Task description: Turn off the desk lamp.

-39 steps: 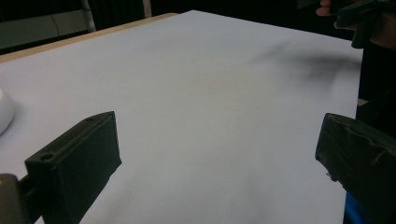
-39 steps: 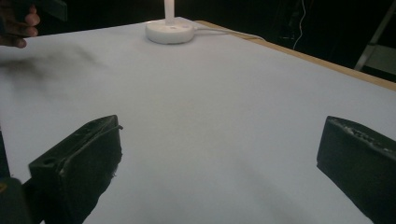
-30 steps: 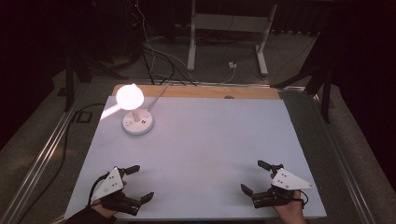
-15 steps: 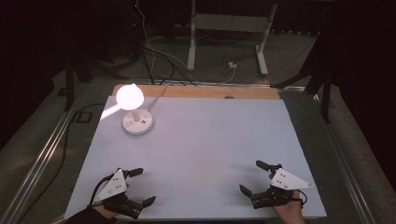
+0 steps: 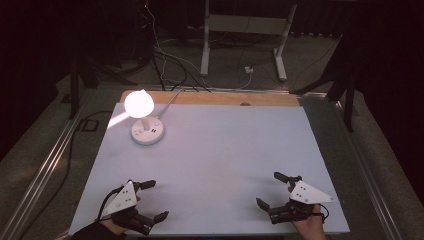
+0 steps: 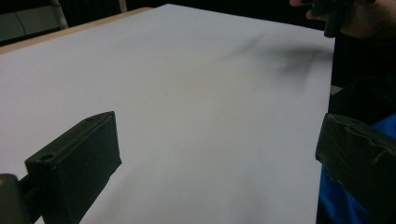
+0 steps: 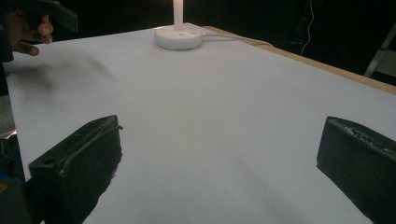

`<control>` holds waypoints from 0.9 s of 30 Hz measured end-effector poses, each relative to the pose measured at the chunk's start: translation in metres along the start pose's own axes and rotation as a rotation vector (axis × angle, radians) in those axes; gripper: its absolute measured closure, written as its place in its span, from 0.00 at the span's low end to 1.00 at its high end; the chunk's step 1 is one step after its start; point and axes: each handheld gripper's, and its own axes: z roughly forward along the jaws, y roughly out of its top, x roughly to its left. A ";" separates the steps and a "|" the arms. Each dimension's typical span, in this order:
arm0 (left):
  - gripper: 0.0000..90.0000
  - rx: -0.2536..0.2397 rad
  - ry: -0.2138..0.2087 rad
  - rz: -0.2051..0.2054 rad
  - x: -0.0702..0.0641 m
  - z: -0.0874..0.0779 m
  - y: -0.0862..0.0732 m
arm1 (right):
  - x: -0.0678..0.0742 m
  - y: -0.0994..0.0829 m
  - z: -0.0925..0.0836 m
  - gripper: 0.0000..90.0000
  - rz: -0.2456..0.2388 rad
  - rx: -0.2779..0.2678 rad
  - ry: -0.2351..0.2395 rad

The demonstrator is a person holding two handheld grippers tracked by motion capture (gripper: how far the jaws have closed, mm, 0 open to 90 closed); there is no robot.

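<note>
A lit white desk lamp (image 5: 145, 120) with a round base stands at the far left of the white table sheet (image 5: 220, 155); its base (image 7: 179, 37) lies ahead in the right gripper view. My left gripper (image 5: 151, 201) rests near the front left edge, open, nothing between its jaws. My right gripper (image 5: 271, 190) sits near the front right edge, open as well and empty. In the left gripper view the jaws stand wide apart over bare sheet (image 6: 196, 93), with the other hand (image 6: 355, 16) at the top right.
A wooden table edge (image 5: 215, 97) runs along the far side. Cables (image 5: 165, 60) and a metal stand (image 5: 245, 30) lie on the floor behind the table. A metal rail (image 5: 45, 170) flanks the left side.
The left gripper has drawn slightly back toward the front edge. The right gripper has barely moved.
</note>
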 end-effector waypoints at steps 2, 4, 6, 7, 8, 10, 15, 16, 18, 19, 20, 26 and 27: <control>0.01 -0.012 -0.001 0.002 0.000 0.001 0.003 | 0.000 0.000 0.000 0.00 -0.001 0.000 -0.001; 0.01 -0.013 0.001 0.007 0.001 0.002 0.006 | 0.000 0.000 0.000 0.00 -0.002 0.000 0.000; 0.01 -0.025 0.000 0.004 0.001 0.002 0.009 | 0.001 0.000 0.000 0.00 -0.003 0.000 -0.001; 0.01 -0.023 0.005 0.009 0.002 0.002 0.010 | 0.001 0.000 0.000 0.00 -0.001 -0.001 -0.001; 0.01 -0.025 0.010 0.006 0.003 0.002 0.011 | 0.000 0.000 0.000 0.00 0.001 -0.002 -0.003; 0.01 -0.029 0.017 0.005 0.006 0.002 0.013 | 0.000 0.000 0.000 0.00 0.002 -0.002 -0.003; 0.01 -0.031 0.036 0.009 0.010 0.004 0.016 | 0.000 0.000 -0.001 0.00 0.000 -0.004 -0.008; 0.01 -0.034 0.037 0.008 0.010 0.004 0.017 | 0.000 0.000 -0.001 0.00 -0.002 -0.006 -0.008; 0.01 -0.034 0.043 0.011 0.012 0.005 0.020 | 0.000 0.000 -0.001 0.00 0.001 -0.006 -0.009; 0.01 -0.037 0.046 0.009 0.012 0.006 0.021 | 0.000 0.000 -0.001 0.00 0.002 -0.005 -0.009; 0.01 -0.033 0.052 0.009 0.013 0.007 0.022 | 0.000 0.000 -0.001 0.00 0.002 -0.005 -0.008; 0.01 -0.038 0.081 0.006 0.020 0.010 0.027 | 0.000 0.000 -0.001 0.00 0.004 -0.005 -0.011; 0.01 -0.042 0.085 0.006 0.021 0.010 0.028 | 0.000 0.000 -0.001 0.00 0.004 -0.006 -0.011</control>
